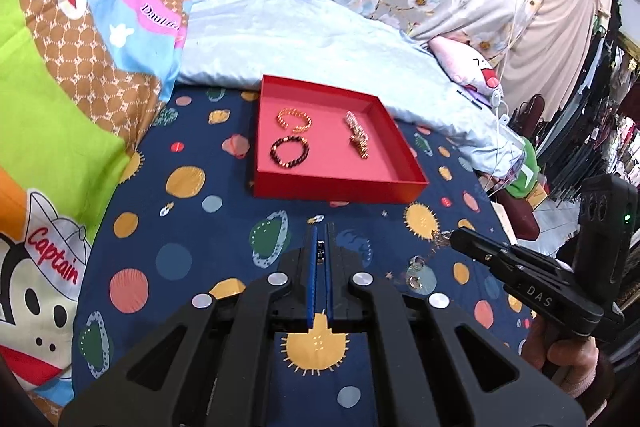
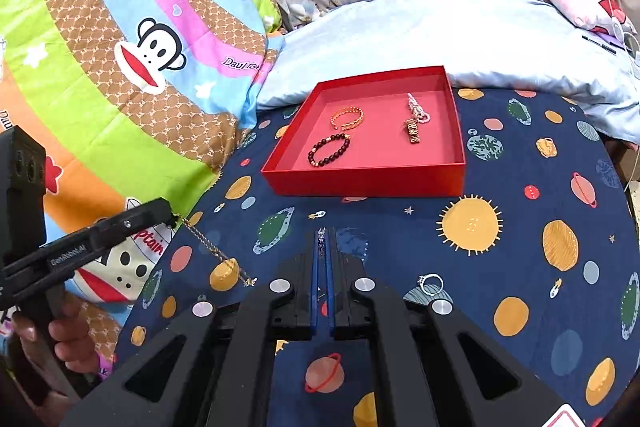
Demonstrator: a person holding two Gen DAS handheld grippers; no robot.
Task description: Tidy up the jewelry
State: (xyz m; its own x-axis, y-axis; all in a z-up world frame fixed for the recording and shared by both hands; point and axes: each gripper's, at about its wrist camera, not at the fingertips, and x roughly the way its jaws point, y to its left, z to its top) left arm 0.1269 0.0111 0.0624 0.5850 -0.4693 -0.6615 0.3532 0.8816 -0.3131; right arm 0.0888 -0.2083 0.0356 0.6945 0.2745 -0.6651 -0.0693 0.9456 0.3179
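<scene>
Jaws pinched together on both: left gripper (image 1: pixel 320 227) clamps a gold chain (image 2: pixel 212 247), right gripper (image 2: pixel 322 231) a second chain (image 1: pixel 438 239), both dangling over the bedspread (image 2: pixel 400 227) short of the red tray (image 2: pixel 360 183). I judge this the carry step. Next, reach over the tray's near wall and let go clear of the bracelets (image 2: pixel 328 149).

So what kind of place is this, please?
Probably a bedroom: the red tray sits on a bed with a planet-print sheet, a pale blue pillow and a cartoon quilt.

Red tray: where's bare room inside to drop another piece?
Free: the middle strip between the gold bangle and the pearl piece, and the front-right corner of the red tray. Crowded: left side, bangle beside bead bracelet.
</scene>
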